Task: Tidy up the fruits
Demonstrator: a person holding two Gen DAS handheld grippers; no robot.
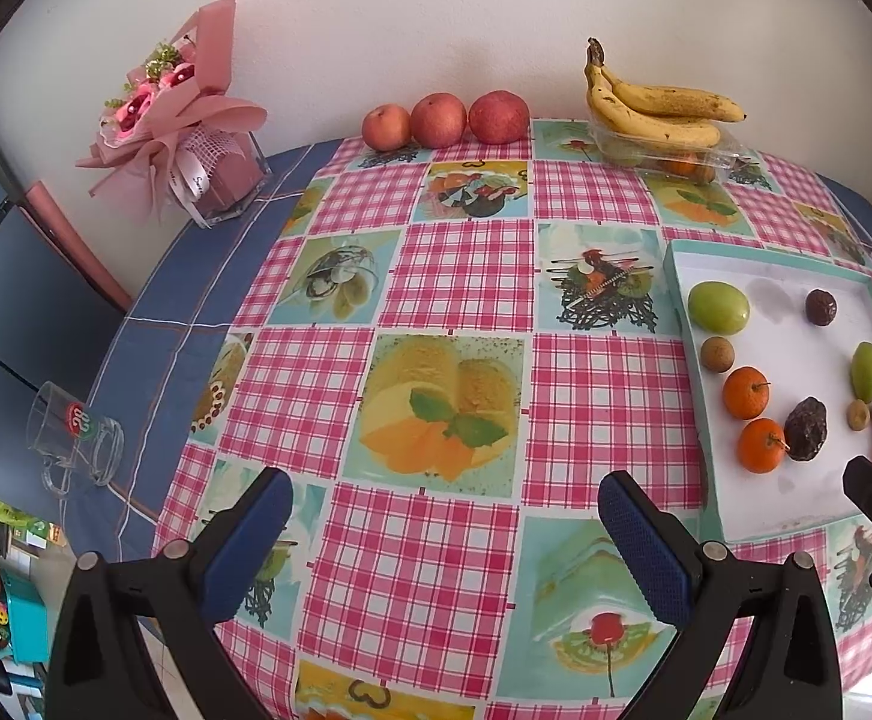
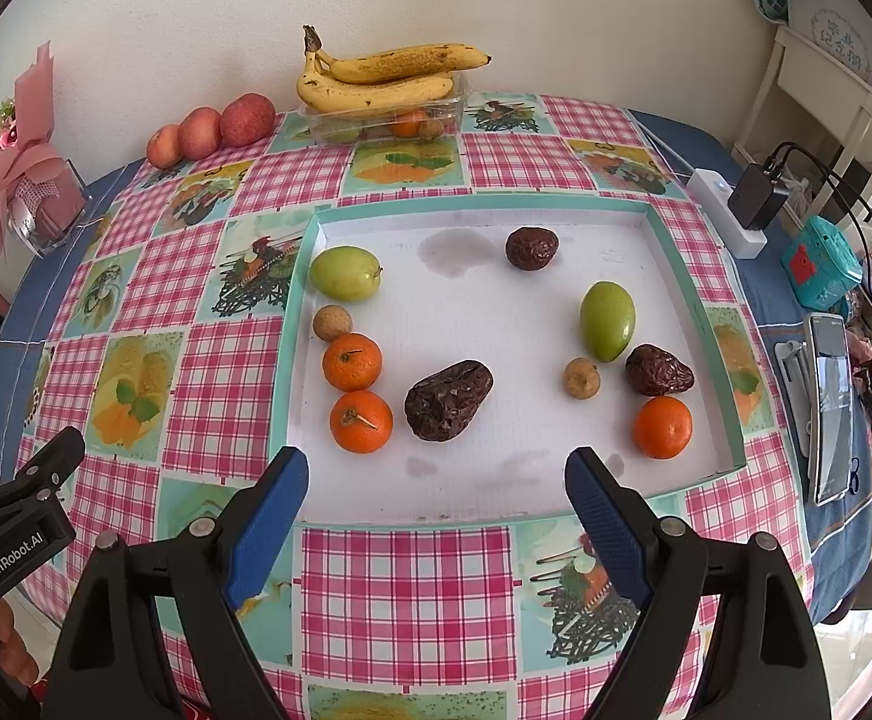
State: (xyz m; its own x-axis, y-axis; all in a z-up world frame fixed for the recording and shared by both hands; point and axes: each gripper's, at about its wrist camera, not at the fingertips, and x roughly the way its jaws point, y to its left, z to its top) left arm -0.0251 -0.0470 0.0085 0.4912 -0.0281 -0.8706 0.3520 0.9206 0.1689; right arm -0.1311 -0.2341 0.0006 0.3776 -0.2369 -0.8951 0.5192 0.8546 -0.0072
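Jaws on both grippers are held wide apart with nothing between them: the left gripper (image 1: 445, 540) is hung over bare tablecloth (image 1: 460, 276), the right gripper (image 2: 436, 510) right at the near rim of the tray (image 2: 730, 372). Inside the tray, two oranges (image 2: 360, 420) are seen touching at the near left, a wrinkled dark fruit (image 2: 448, 399) just beside them. A third orange (image 2: 662, 426) is parked near right. Farther in, two green fruits (image 2: 607, 329) are spotted, well apart. Way back by the wall, bananas (image 2: 387, 81) are stacked on a clear box, three apples (image 2: 210, 129) lined up to their left.
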